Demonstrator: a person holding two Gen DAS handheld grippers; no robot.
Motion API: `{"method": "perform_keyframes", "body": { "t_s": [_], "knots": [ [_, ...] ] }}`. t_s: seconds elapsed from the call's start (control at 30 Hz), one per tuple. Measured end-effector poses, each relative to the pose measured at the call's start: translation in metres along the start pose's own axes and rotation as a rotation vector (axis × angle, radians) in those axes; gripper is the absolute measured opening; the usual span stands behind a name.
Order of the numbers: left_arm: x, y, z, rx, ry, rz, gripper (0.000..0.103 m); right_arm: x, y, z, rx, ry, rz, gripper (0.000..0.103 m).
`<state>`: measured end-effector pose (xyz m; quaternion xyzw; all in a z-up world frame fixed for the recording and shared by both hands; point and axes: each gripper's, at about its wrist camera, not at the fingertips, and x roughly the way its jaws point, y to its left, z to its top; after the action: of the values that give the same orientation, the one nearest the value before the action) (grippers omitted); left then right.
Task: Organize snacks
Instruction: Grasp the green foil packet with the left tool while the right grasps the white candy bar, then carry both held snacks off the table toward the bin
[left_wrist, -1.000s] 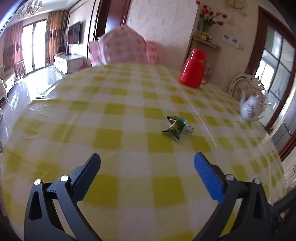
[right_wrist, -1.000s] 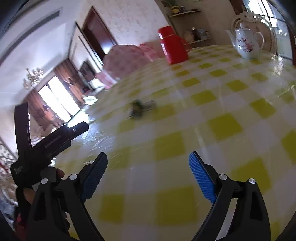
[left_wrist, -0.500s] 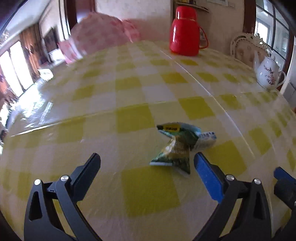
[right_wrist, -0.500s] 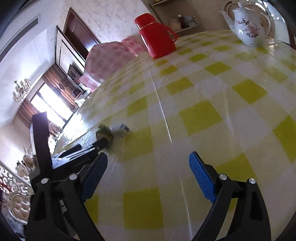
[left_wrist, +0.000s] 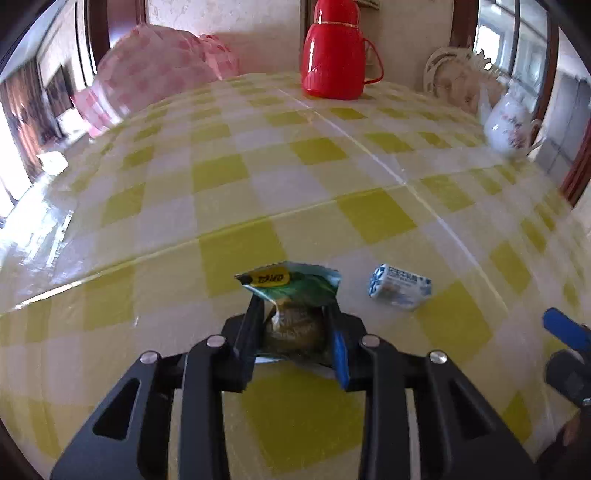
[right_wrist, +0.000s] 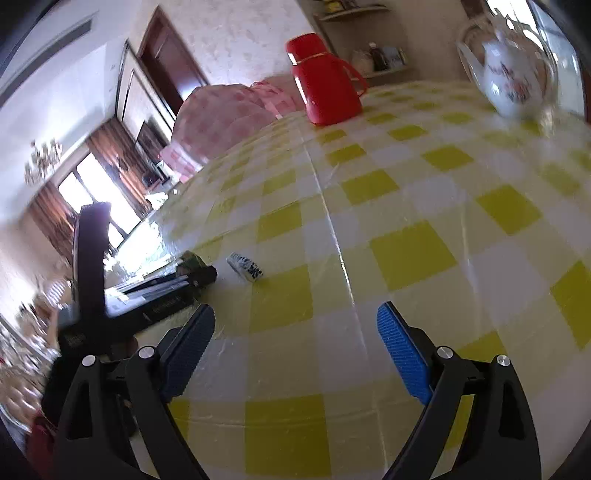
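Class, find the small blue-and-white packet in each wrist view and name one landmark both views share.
Left wrist: blue-and-white packet lies on the tablecloth right of centre, beside the green snack bag held in the left gripper.
Right wrist: packet lies left of centre, just right of the left gripper's tip.
Shared landmark: red thermos at the table's far edge.

Left claw (left_wrist: 295, 328) clamped tight, seemingly low and level; right claw (right_wrist: 295, 350) spread wide, hovering.
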<state>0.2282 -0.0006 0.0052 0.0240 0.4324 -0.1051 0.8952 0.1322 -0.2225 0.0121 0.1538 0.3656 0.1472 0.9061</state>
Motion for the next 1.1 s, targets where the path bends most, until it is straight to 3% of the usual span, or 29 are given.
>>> {"method": "perform_keyframes", "body": {
  "t_s": [0.07,0.13,0.17,0.27,0.37,0.53,0.63,0.77,0.8,0.87,0.97,1.07,1.1],
  "knots": [
    [-0.003,0.009,-0.001,-0.031,-0.004,-0.043,0.032,0.003,0.009,0.001,-0.047,0.006,-0.039,0.087],
    [-0.004,0.014,0.000,-0.043,-0.001,-0.018,0.032,0.016,0.021,0.003,-0.100,0.044,-0.104,0.087],
    [-0.004,0.016,-0.001,-0.045,-0.001,0.003,0.032,0.024,0.027,0.005,-0.117,0.067,-0.117,0.083],
    [-0.006,0.033,-0.001,-0.116,-0.009,-0.035,0.032,0.044,0.039,0.007,-0.116,0.097,-0.138,0.074],
    [-0.007,0.048,0.000,-0.156,-0.027,-0.011,0.032,0.056,0.055,0.007,-0.052,0.082,-0.144,0.062],
    [-0.010,0.078,0.000,-0.227,-0.037,0.003,0.032,0.079,0.084,0.008,0.099,0.065,-0.183,0.059],
    [-0.014,0.094,-0.001,-0.246,-0.044,0.027,0.032,0.095,0.098,0.013,0.174,0.029,-0.320,0.058],
    [-0.017,0.109,-0.003,-0.295,-0.049,-0.003,0.032,0.113,0.110,0.022,0.213,0.010,-0.482,0.057],
    [-0.017,0.109,-0.003,-0.298,-0.049,-0.015,0.032,0.118,0.113,0.025,0.198,0.019,-0.524,0.055],
    [-0.019,0.105,-0.003,-0.286,-0.052,-0.028,0.032,0.123,0.112,0.029,0.169,0.040,-0.585,0.039],
    [-0.020,0.096,-0.003,-0.249,-0.055,-0.039,0.032,0.115,0.100,0.028,0.110,0.056,-0.548,0.035],
    [-0.020,0.084,-0.004,-0.214,-0.045,-0.076,0.032,0.088,0.077,0.018,0.057,0.076,-0.340,0.035],
    [-0.019,0.081,-0.004,-0.198,-0.039,-0.087,0.032,0.081,0.073,0.015,0.019,0.081,-0.320,0.035]
  ]
}}
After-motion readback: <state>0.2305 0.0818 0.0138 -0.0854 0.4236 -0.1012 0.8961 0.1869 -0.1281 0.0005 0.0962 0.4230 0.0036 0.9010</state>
